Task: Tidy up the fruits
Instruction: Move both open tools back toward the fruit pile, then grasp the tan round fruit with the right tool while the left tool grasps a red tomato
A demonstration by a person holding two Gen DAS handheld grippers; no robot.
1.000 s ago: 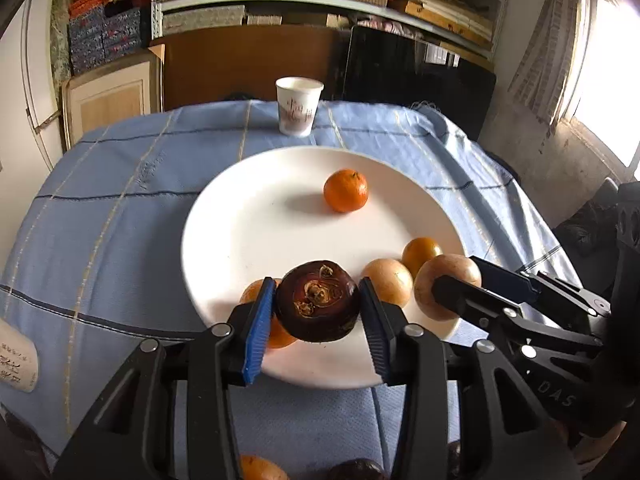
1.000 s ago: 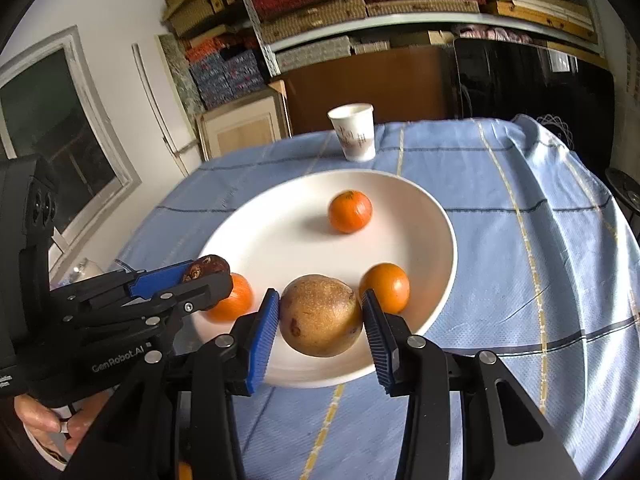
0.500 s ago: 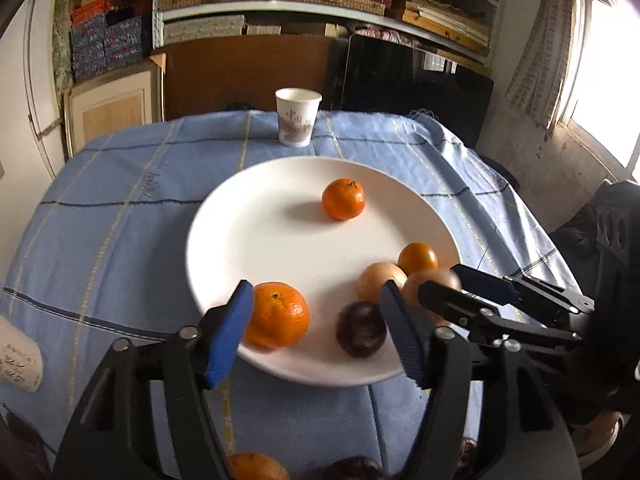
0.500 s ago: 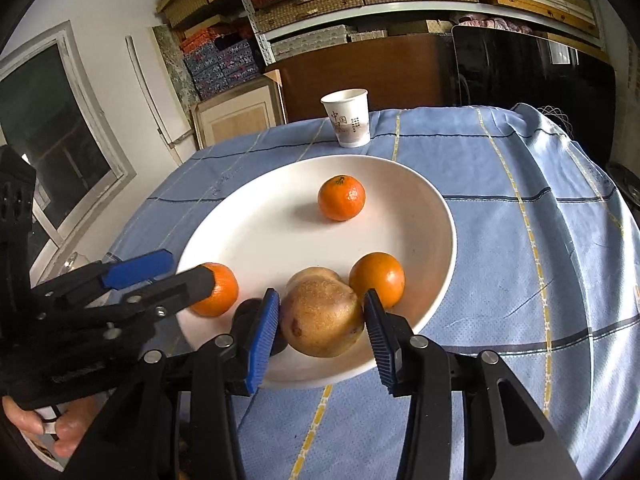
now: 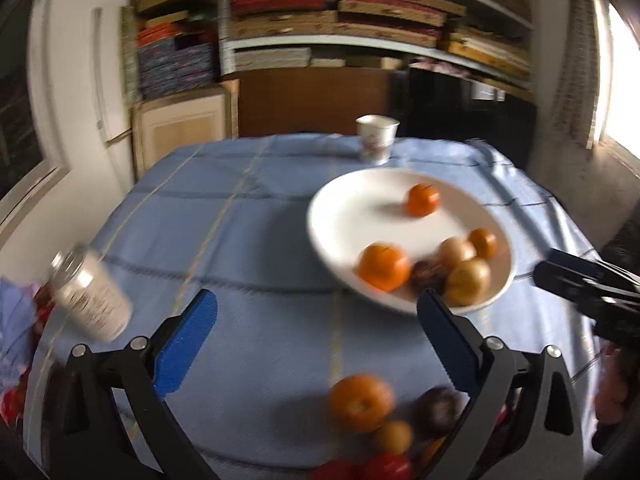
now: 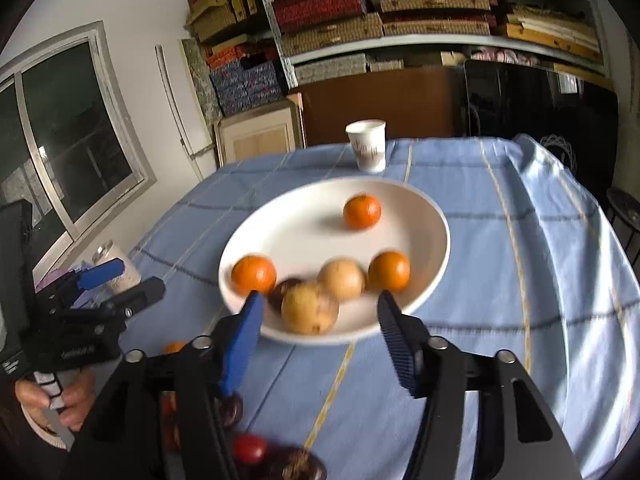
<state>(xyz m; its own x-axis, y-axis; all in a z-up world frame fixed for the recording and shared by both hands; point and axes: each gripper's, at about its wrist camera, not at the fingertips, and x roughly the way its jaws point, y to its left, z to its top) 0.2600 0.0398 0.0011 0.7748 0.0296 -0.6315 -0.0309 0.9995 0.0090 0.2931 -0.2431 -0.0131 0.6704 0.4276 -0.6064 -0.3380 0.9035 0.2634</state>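
From the left wrist view, the left gripper (image 5: 316, 320) hangs over bare blue cloth, its jaws opening wide with nothing between them. The white plate (image 5: 332, 216) sits ahead and to the right on the table (image 5: 240, 240), carrying two bright oranges, a smaller orange, two tan round fruits and one dark fruit (image 5: 429, 274) huddled near its close rim. I judge the fruits are being gathered on the plate, which would explain why the cluster sits on the side nearest the person. Closer to the camera lies a loose pile (image 5: 384, 416) on the cloth: an orange, a dark fruit, a small yellow one and something red, probably waiting their turn. A tilted jar (image 5: 90, 294) stands at the left edge, and a paper cup (image 5: 376, 144) beyond the plate. The picture is smeared, so fine detail is lost.

From the right wrist view, the right gripper (image 6: 320, 316) points at the plate's near rim. Its jaws are opening; the nearest tan fruit (image 6: 310, 308) shows in the gap but lies on the plate, with neither pad pressing it, so it looks let go. This view alone shows the person's hand (image 6: 60, 400) around the left gripper's handle and the window at the left; the loose pile is mostly hidden here, only a red fruit (image 6: 249, 449) and dark ones peeping below.
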